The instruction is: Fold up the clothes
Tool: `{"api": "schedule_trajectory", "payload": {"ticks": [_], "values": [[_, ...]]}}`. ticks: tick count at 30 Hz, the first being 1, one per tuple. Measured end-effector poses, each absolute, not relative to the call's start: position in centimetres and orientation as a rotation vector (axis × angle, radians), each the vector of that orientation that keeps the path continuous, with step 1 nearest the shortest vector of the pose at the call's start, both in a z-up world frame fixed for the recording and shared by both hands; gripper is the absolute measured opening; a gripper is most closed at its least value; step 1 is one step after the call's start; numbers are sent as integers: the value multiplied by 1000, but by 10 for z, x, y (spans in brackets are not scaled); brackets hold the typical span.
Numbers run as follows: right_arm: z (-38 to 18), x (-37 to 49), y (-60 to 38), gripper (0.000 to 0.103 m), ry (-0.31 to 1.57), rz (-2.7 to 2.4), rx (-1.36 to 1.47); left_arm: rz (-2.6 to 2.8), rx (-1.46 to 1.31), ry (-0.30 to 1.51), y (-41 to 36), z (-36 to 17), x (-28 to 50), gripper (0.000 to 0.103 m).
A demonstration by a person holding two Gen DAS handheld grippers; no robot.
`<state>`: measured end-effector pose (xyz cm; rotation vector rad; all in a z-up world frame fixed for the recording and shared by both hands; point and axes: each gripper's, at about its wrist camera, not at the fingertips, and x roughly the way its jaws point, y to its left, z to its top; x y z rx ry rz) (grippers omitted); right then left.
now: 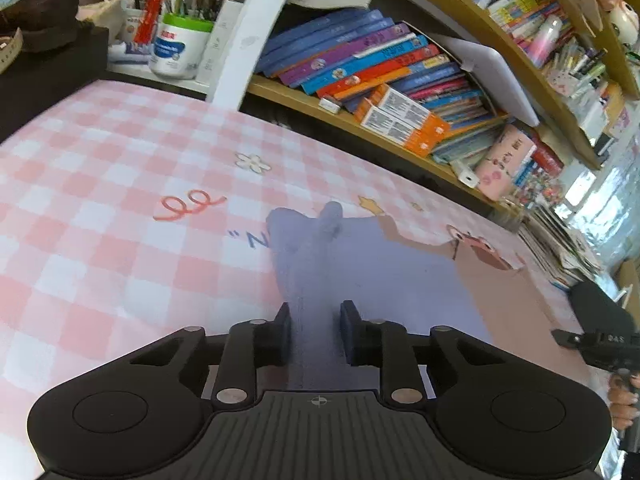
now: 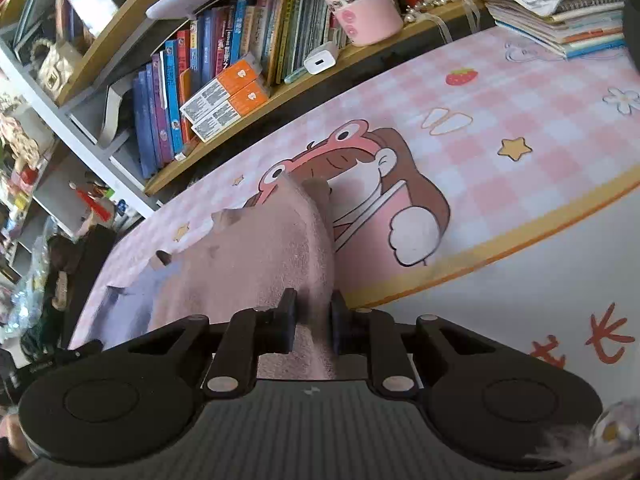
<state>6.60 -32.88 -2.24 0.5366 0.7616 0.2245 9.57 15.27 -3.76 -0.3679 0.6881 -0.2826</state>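
A soft two-coloured garment lies on the pink checked table mat (image 1: 100, 200). Its lavender part (image 1: 360, 264) runs straight back between the fingers of my left gripper (image 1: 315, 320), which is shut on a raised ridge of it. The pink fuzzy part (image 2: 248, 256) fills the narrow gap of my right gripper (image 2: 313, 308), shut on a fold; the lavender part (image 2: 132, 296) shows to its left. In the left wrist view the pink part (image 1: 500, 292) spreads to the right, where the right gripper's black body (image 1: 600, 346) and a hand show at the edge.
A wooden bookshelf with slanted books (image 1: 380, 60) runs along the table's far edge. A jar of pens (image 1: 180, 44) and a dark box (image 1: 48, 64) stand at the far left. A pile of notebooks (image 2: 560, 12) sits at the far right, with a pink cup (image 2: 360, 8) on the shelf.
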Motion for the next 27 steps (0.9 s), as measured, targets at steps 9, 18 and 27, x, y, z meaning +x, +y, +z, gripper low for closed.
{"api": "schedule_trajectory", "payload": {"ticks": [9,18,27], "values": [[-24,94,-273,15,775,302,526,-135,-347,687,199,-31,125,23],[-11,116,-226,32,740,327,273,-26,-385,651,228,-22,127,33],[8,51,-228,45,594,362,-43,15,-229,545,194,14,47,59]]}}
